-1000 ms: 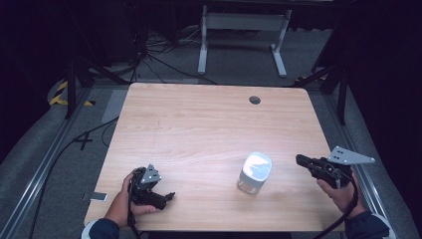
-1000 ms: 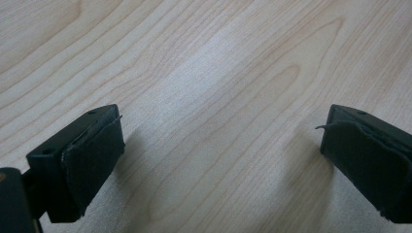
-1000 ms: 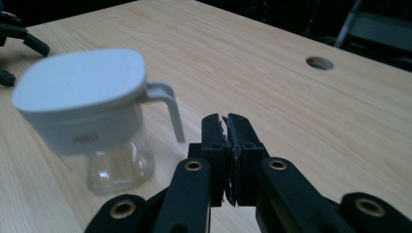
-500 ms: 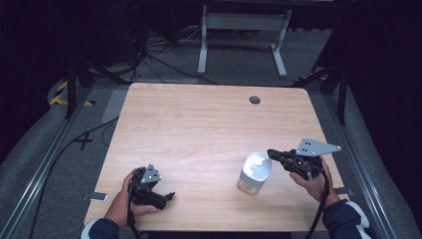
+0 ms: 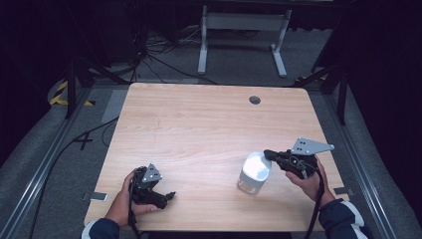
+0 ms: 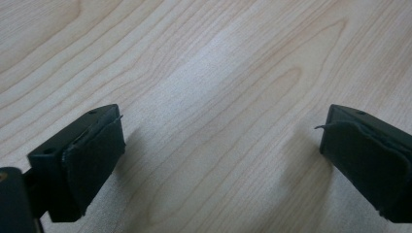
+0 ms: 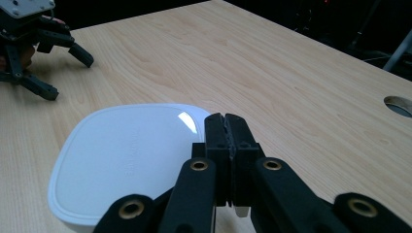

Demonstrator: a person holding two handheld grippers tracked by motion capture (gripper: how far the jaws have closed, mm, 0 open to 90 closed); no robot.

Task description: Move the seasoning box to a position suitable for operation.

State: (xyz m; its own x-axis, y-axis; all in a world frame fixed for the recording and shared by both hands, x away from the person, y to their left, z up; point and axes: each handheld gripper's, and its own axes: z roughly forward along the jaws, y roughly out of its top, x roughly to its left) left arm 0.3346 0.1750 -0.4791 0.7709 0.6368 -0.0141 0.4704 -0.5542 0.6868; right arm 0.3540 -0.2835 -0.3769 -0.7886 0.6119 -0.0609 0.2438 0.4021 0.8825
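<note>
Black tongs [image 5: 268, 155] with brass-ringed pivots, grey three-cornered plate [image 5: 310, 146], dark navy sleeves [image 5: 344, 219].

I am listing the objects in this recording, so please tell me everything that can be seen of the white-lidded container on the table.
The clear container with a white rounded-square lid stands upright on the light wooden table, near its front right part. The lid looks like smooth glossy plastic, with a faint embossed mark and a light glare; the body below seems transparent. The lid is on. The right claw, jaws pressed together, is at the lid's edge; whether they touch cannot be told.
</note>
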